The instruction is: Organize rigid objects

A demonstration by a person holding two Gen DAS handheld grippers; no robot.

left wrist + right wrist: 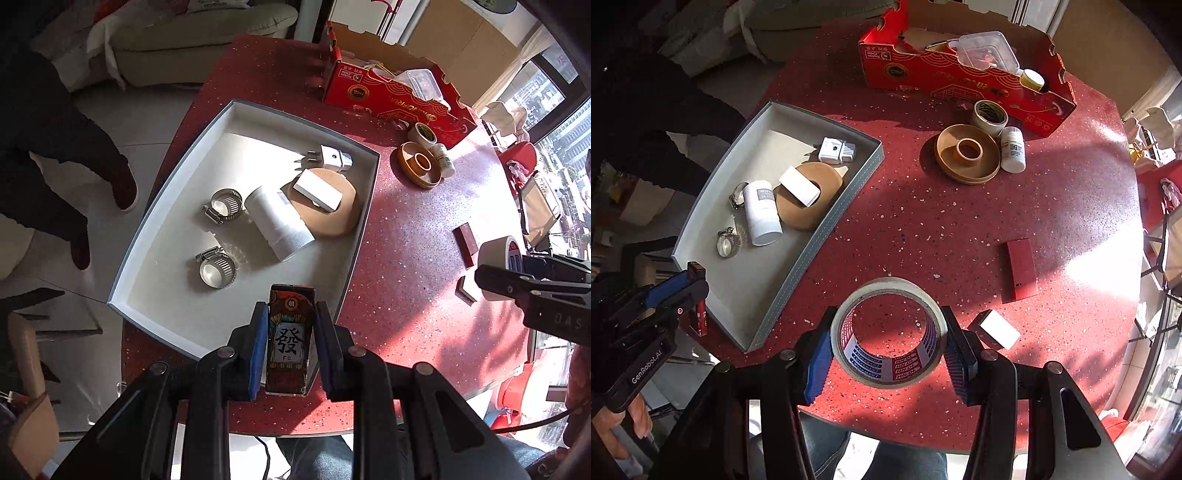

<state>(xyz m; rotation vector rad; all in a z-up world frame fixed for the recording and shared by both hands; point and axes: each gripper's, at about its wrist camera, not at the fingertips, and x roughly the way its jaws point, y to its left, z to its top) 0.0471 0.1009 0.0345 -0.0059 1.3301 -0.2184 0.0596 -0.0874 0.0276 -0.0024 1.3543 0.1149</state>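
Now my left claw (290, 347) grips a card box (290, 339) over the tray's (173, 229) near edge. Meanwhile my right claw (886, 347) clamps a tape roll (888, 332) above the desk (923, 229).

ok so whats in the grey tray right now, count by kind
hose clamps: 2
white cylinder: 1
brown tape roll: 1
small white box: 1, lying on the tape roll
white plug adapter: 1
total: 6 in the tray

Left tool (290, 343) clamps mahjong-print box (290, 341) (over tray (236, 107) edge).
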